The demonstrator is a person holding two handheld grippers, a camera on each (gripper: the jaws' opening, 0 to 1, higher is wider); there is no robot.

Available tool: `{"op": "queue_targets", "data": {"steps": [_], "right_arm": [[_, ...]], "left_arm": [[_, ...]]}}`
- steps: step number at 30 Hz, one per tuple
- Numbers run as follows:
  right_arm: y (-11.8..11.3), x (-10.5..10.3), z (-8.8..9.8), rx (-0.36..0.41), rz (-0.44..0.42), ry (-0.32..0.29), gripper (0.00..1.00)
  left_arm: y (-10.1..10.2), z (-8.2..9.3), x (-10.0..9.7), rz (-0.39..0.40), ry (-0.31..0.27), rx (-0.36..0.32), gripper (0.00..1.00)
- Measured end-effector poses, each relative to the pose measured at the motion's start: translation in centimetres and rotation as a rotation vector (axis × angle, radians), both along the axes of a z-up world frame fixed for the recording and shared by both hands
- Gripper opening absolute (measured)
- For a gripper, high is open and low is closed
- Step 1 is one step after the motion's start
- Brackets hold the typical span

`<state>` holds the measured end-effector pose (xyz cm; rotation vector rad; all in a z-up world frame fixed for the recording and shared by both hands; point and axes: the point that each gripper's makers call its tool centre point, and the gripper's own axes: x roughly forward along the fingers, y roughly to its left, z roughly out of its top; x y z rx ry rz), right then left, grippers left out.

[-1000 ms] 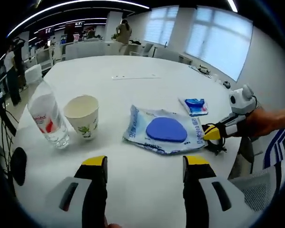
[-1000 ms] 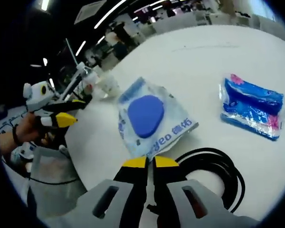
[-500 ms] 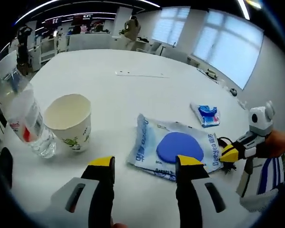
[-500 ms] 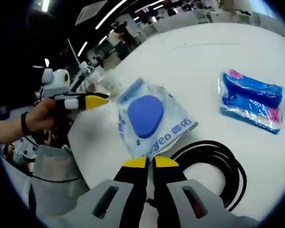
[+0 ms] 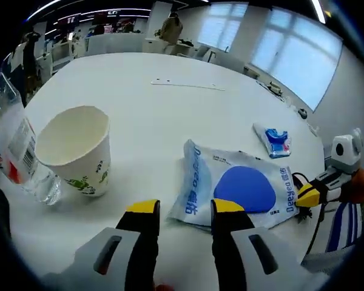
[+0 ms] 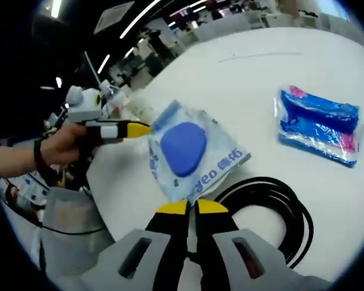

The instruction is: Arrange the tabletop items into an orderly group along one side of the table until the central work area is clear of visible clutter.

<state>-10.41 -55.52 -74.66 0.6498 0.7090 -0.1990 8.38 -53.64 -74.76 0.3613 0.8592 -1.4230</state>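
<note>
A white wet-wipes pack (image 5: 239, 188) with a blue oval lid lies flat on the white table (image 5: 170, 115). My left gripper (image 5: 185, 209) is open, its yellow tips right at the pack's near left corner. A paper cup (image 5: 76, 148) and a clear water bottle (image 5: 15, 151) stand to the left. A small blue tissue pack (image 5: 276, 139) lies farther right. In the right gripper view my right gripper (image 6: 191, 208) is shut and holds nothing, just short of the wipes pack (image 6: 188, 151). The left gripper (image 6: 127, 130) reaches that pack from the left. The tissue pack (image 6: 318, 124) lies at the right.
A coiled black cable (image 6: 273, 212) lies on the table beside my right gripper, near the table edge. The right gripper (image 5: 315, 193) shows at the table's right edge. A grey chair (image 6: 67, 212) stands below the table edge. Desks and people are far behind.
My left gripper has moved forward to the wipes pack's corner and its jaws have narrowed. The right gripper has stayed shut and nearly still.
</note>
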Motion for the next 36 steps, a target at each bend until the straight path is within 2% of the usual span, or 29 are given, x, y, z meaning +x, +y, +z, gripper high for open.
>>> {"op": "queue_targets", "data": {"steps": [8, 13, 17, 27, 36], "right_arm": [[0.0, 0.0, -0.2, 0.003, -0.001, 0.006, 0.0], [-0.8, 0.2, 0.1, -0.002, -0.005, 0.004, 0.0], [-2.0, 0.7, 0.4, -0.005, -0.02, -0.005, 0.0], [-5.6, 3.9, 2.1, -0.05, -0.005, -0.037, 0.0], [-7.9, 6.3, 2.6, -0.077, 0.021, -0.039, 0.0]], "left_arm": [[0.8, -0.7, -0.2, -0.039, -0.043, 0.047, 0.02], [0.9, -0.3, -0.3, -0.03, -0.03, 0.035, 0.0], [1.0, 0.5, 0.3, 0.007, -0.011, 0.008, 0.0], [0.9, 1.9, 2.3, 0.119, 0.003, -0.04, 0.0], [1.1, 2.3, 3.3, 0.185, 0.017, -0.059, 0.0]]}}
